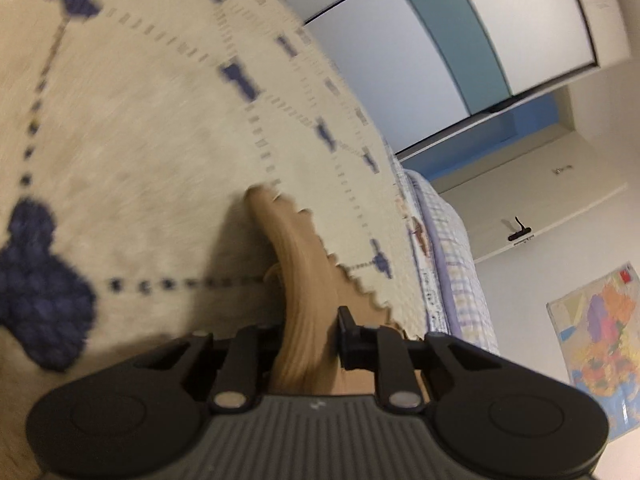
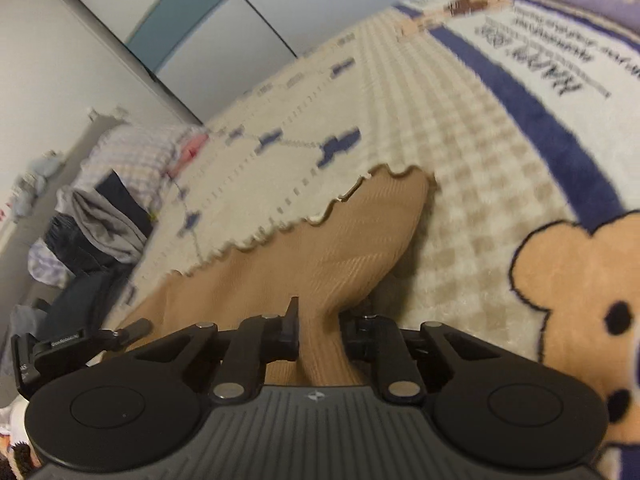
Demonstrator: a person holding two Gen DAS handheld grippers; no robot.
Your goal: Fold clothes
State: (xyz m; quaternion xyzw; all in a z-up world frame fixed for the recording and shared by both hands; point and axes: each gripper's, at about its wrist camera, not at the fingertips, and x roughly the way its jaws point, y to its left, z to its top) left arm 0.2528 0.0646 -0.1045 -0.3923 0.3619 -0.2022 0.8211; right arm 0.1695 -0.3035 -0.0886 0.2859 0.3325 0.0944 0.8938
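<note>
Grippers both pinch the tan ribbed garment [image 2: 320,256]: left gripper [image 1: 306,344] and right gripper [image 2: 318,336] with jaws clamped on fabric, over the bed's cream blanket [image 2: 280,168]. Judging by this, a fold is being carried; next comes laying it flat, edges matched.

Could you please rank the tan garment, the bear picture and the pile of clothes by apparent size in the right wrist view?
1. tan garment
2. bear picture
3. pile of clothes, though it lies farther off, so its true size is unsure.

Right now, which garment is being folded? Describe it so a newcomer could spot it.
On the bed, find the cream blanket with navy motifs. The tan ribbed garment lies beside its scalloped edge, pinched by both grippers. It alone is plain tan and finely ribbed.
</note>
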